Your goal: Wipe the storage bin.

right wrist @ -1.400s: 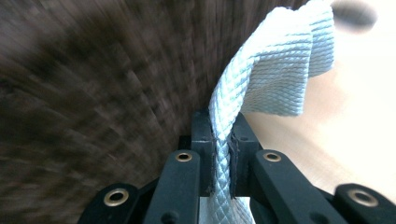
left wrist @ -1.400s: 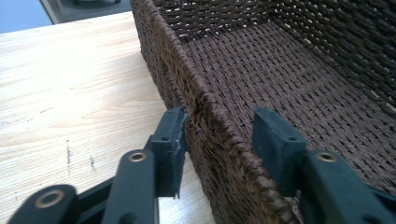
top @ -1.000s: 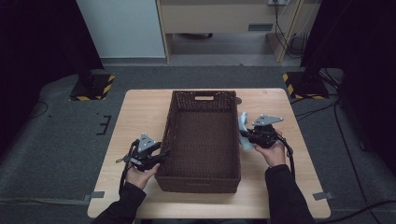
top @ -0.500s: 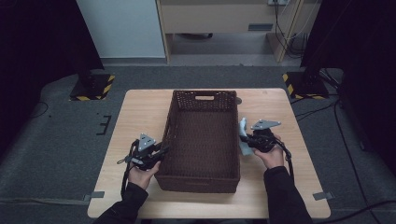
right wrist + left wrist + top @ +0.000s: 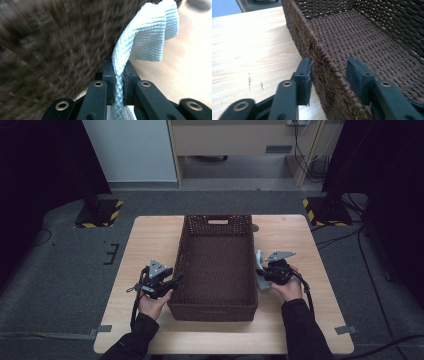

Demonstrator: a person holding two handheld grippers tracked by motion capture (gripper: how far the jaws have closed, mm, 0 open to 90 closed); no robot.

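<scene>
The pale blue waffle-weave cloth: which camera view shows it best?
The right gripper view: the pale blue waffle-weave cloth fills the centre, pinched between the right gripper jaws, its weave sharp. In the high view the cloth is a small strip beside the brown woven basket.

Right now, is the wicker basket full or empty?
Empty. The wicker basket shows only bare woven floor in the high view and the left gripper view; the pale cloth hangs outside it, in the right gripper.

No legible text, label or sign anywhere.
</scene>
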